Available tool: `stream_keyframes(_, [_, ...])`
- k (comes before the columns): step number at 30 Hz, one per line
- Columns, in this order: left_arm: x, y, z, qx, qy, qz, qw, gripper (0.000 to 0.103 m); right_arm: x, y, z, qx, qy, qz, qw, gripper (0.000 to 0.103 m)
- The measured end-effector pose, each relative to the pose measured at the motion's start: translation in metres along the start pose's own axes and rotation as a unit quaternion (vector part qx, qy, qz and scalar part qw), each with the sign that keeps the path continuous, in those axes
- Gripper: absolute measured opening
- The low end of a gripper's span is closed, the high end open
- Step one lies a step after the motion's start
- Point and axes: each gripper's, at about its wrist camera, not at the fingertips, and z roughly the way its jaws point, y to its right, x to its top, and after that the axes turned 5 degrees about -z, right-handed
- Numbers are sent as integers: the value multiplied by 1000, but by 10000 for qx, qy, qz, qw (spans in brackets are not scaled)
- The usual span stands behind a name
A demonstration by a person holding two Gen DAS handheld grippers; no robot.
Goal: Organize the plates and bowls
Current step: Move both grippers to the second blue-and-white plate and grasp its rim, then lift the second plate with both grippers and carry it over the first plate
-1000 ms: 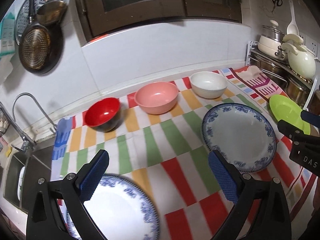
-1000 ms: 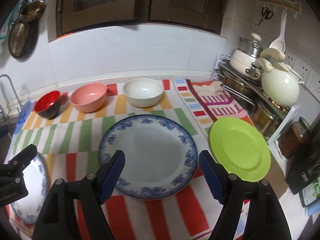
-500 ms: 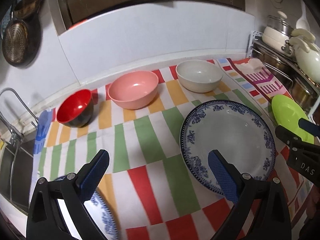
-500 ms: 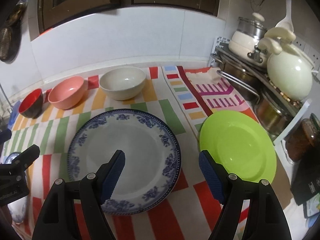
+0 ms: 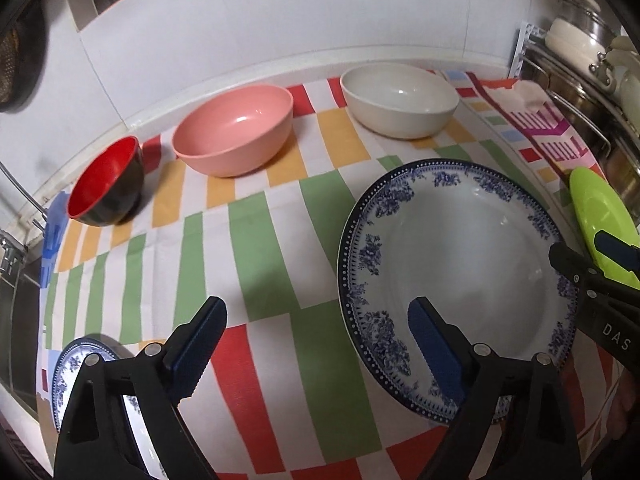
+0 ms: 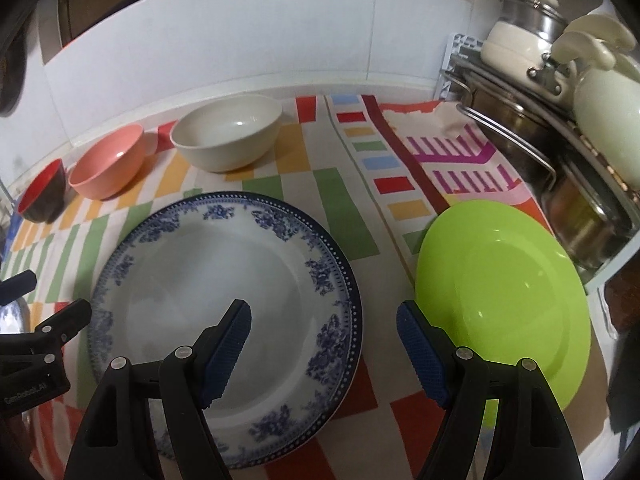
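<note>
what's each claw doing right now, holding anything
Left claw: open, jaws just closing a little, nothing between them.
Right claw: open, holding nothing.

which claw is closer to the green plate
Right. The right claw has one finger at the green plate's near edge; the left claw is beyond the big blue-and-white plate.

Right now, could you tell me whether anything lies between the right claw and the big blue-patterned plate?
Nothing visible does: the right claw hangs open over the big blue-patterned plate's right rim, with only striped cloth around it.
</note>
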Motion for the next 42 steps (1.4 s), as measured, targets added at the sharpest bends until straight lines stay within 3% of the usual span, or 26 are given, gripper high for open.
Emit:
stream_keyframes(7, [5,5,18,-80,-199,-57,9998,87,3,4,21,120,-160,-11,9998,71])
stream_keyframes(10, [6,7,23,-143,-271,-32,9995,85,3,7,28,181,-269,43,9995,65])
stream_keyframes(17, [9,13,31,-283,-392,52,9988,69,2,9,34,187,-364,27,9992,58])
stream_keyframes(25, [10,20,36,-361,-480,103,9981,63,2,14,41,310,-476,93,9983,47])
stream_keyframes(29, [11,21,37,-449,-490,103,9977,54,2,15,41,333,-475,101,9983,40])
stream_keyframes(32, [12,21,37,-547,-491,82,9973,44,3,14,41,315,-482,91,9983,38])
stream_keyframes(42, [12,19,37,-467,-460,15,9978,36,2,12,38,268,-487,64,9984,37])
